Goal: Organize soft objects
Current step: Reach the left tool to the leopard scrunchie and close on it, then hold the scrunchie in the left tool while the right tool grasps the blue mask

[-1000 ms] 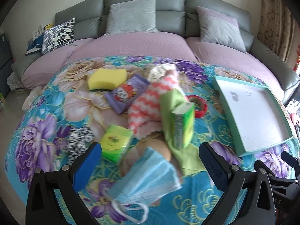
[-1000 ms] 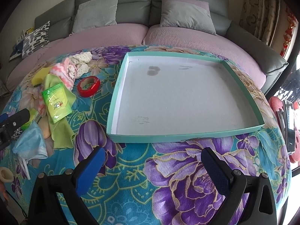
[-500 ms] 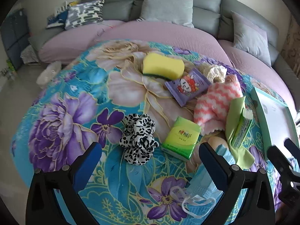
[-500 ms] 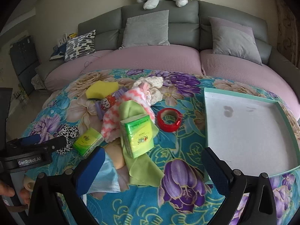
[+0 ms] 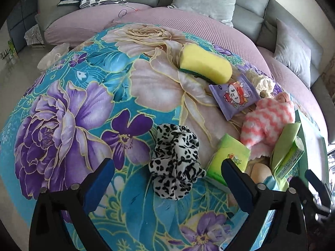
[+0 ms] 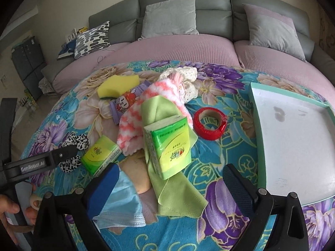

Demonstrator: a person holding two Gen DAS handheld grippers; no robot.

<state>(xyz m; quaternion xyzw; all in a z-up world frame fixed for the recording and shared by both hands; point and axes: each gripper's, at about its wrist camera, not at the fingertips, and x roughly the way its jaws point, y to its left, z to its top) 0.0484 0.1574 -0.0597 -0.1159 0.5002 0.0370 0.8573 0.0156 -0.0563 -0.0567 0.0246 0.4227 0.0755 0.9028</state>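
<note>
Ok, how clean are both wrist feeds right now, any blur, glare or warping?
Left wrist view: scrunchie sharp, right edge smeared, sofa bowed by fisheye. Right wrist view: tissue pack crisp, mild glare on the white tray, corners vignetted black.

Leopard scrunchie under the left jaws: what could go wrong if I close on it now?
The left gripper is closing, its pads clear of the leopard scrunchie. The right-side finger overlaps the green tissue pack and may catch it. The scrunchie is soft; a shallow pinch may slip.
</note>
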